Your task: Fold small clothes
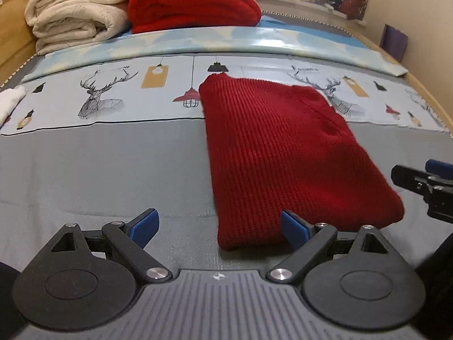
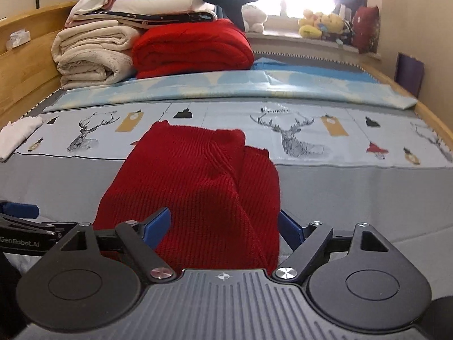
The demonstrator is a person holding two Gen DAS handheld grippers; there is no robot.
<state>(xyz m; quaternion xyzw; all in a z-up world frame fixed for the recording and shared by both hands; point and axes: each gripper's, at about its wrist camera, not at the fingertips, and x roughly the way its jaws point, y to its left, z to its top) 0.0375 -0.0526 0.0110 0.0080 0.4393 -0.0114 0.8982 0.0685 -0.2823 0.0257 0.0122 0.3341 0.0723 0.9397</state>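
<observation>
A dark red knit garment (image 1: 283, 153) lies folded into a long strip on the grey bed sheet (image 1: 99, 175). It also shows in the right wrist view (image 2: 195, 189). My left gripper (image 1: 219, 228) is open and empty at the garment's near left corner; its right blue pad overlaps the near edge. My right gripper (image 2: 225, 228) is open and straddles the garment's near end, with cloth between the blue pads. The right gripper's tip shows at the right edge of the left wrist view (image 1: 424, 181).
Folded cream blankets (image 1: 76, 14) and a bright red blanket (image 1: 192, 2) are stacked at the bed's far end. A deer-print sheet (image 1: 99, 96) crosses the middle. A white cloth (image 2: 17, 136) lies at the left edge. Plush toys (image 2: 322, 25) sit on the windowsill. Wooden bed rails run along both sides.
</observation>
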